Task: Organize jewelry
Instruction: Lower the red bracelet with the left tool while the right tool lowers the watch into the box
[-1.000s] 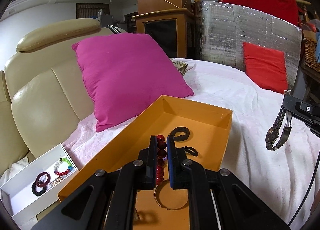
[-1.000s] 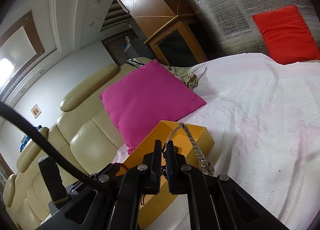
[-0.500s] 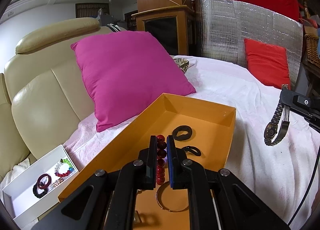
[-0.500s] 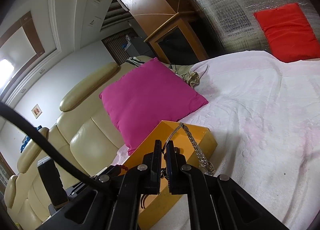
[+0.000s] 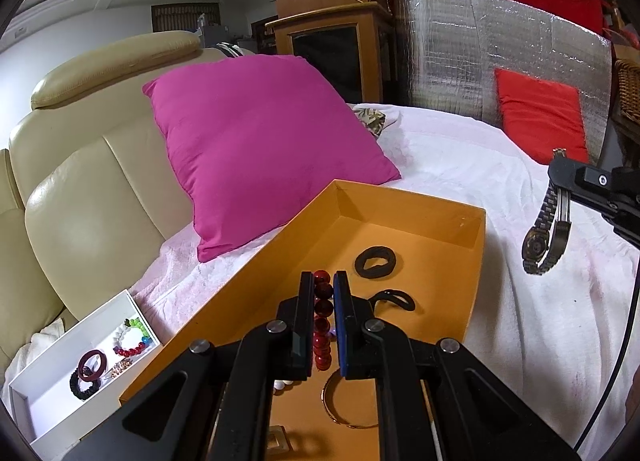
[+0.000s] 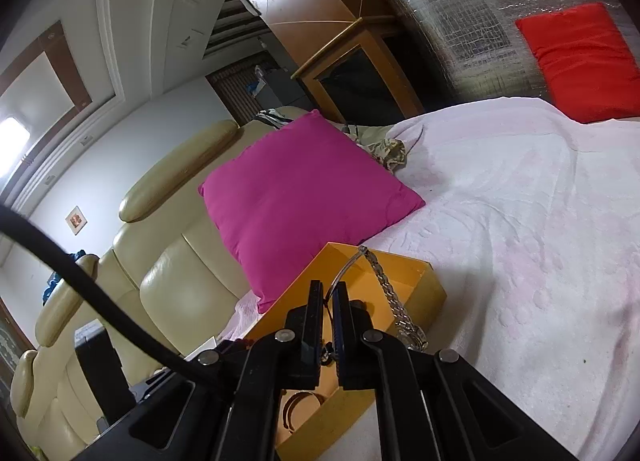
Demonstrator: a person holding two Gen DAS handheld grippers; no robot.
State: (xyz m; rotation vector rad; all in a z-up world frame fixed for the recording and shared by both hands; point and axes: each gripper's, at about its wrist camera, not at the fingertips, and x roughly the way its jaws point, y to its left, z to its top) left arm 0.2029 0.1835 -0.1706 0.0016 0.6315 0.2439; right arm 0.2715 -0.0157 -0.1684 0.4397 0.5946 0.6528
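Left gripper (image 5: pixel 323 321) has its jaws clamped on a red bead bracelet (image 5: pixel 322 317), held above the orange box (image 5: pixel 474 257); right gripper (image 6: pixel 327 325) has its jaws closed on the thin clasp band of a metal watch (image 5: pixel 545 237), which dangles free over the bed (image 5: pixel 540 341), just right of the box. Main risk is the watch: the grip is on a narrow strip, the heavy case hangs low, so any quick swing could let it slip or twist out onto the bed cover. The beads are round and hard, so they could roll between the pads and squirt out if grip eases. White tray (image 5: pixel 48 389) with sorted bracelets sits at the bed edge by the sofa (image 5: pixel 88 197); a drop there could be lost in the gap. Black hair ties (image 5: pixel 375 261) and a bangle (image 5: pixel 348 407) remain in the box.
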